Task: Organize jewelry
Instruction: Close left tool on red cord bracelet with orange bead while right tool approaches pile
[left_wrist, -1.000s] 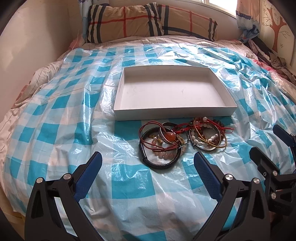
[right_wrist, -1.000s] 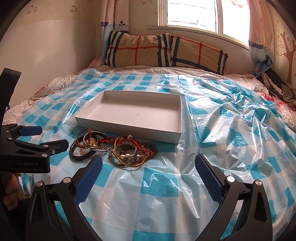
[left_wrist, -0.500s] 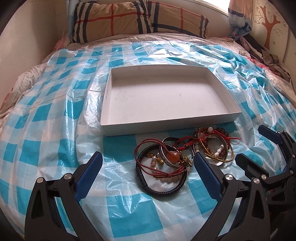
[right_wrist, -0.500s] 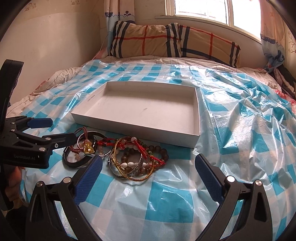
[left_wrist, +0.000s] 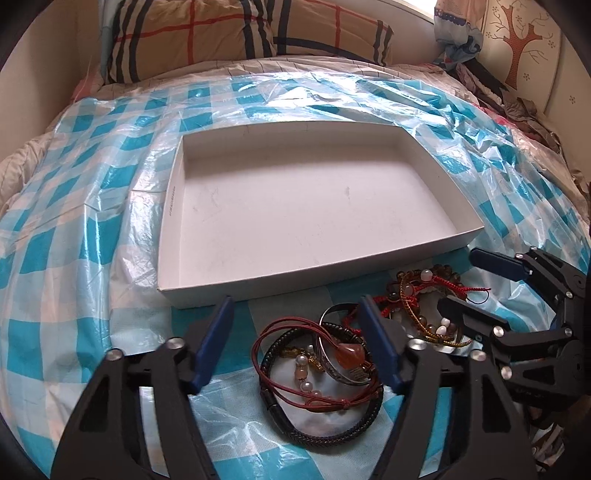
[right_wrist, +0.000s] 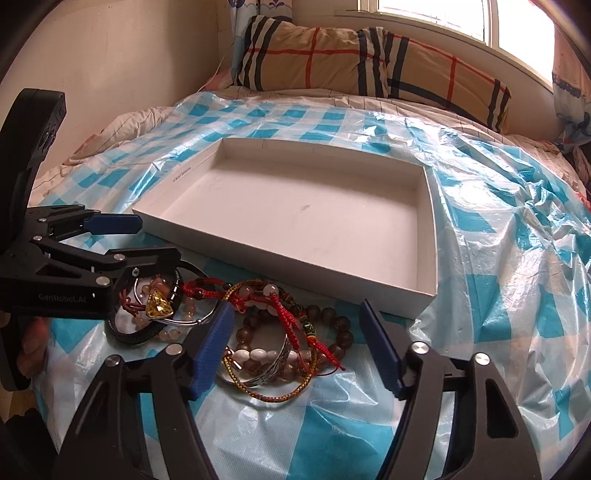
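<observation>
A pile of bracelets lies on the blue-checked plastic sheet in front of an empty white box (left_wrist: 207, 291) (right_wrist: 428, 258). On the left are a black braided bracelet (left_wrist: 321, 435) (right_wrist: 136, 336), a red cord bracelet (left_wrist: 280, 384) and a silver bangle (left_wrist: 332, 369). On the right are bead bracelets with red and gold cords (left_wrist: 417, 295) (right_wrist: 291, 343). My left gripper (left_wrist: 297, 341) is open low over the left pile. My right gripper (right_wrist: 295, 341) is open low over the right pile. Each gripper shows in the other's view: the right one (left_wrist: 465, 284), the left one (right_wrist: 147, 240).
The box sits mid-bed on the crinkled plastic sheet (left_wrist: 74, 236). Two plaid pillows (right_wrist: 332, 62) lie at the headboard under a window. A wall (right_wrist: 110, 55) runs along the left side of the bed. Clothes (left_wrist: 517, 99) are heaped at the right edge.
Both grippers have moved forward and down toward the bracelets, which now sit between their fingers. The jaws look narrower than before. The jewelry and box have not moved.
</observation>
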